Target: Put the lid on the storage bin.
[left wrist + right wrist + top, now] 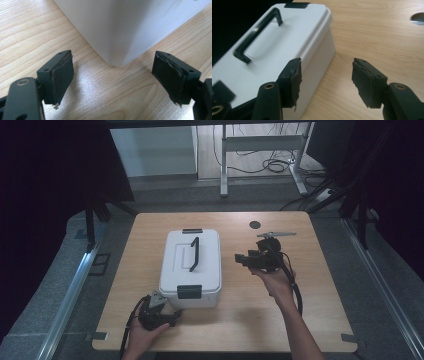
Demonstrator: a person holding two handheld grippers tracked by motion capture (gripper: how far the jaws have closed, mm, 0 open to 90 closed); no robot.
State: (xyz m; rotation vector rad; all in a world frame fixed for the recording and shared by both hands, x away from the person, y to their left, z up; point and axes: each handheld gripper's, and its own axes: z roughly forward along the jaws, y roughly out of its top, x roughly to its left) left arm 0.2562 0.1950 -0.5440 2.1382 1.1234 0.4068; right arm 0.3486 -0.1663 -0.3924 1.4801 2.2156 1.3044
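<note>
both tools (112, 77) (325, 80) agape beside white box (191, 267), bare table (250, 320) around

In the left gripper view the white plastic lidded box (117, 27) is cut off by the top edge, leaving just one lower corner. In the right gripper view its black carry handle (255, 35) is motion-blurred, and the near black latch (220, 91) is a smear at the left edge.
</note>
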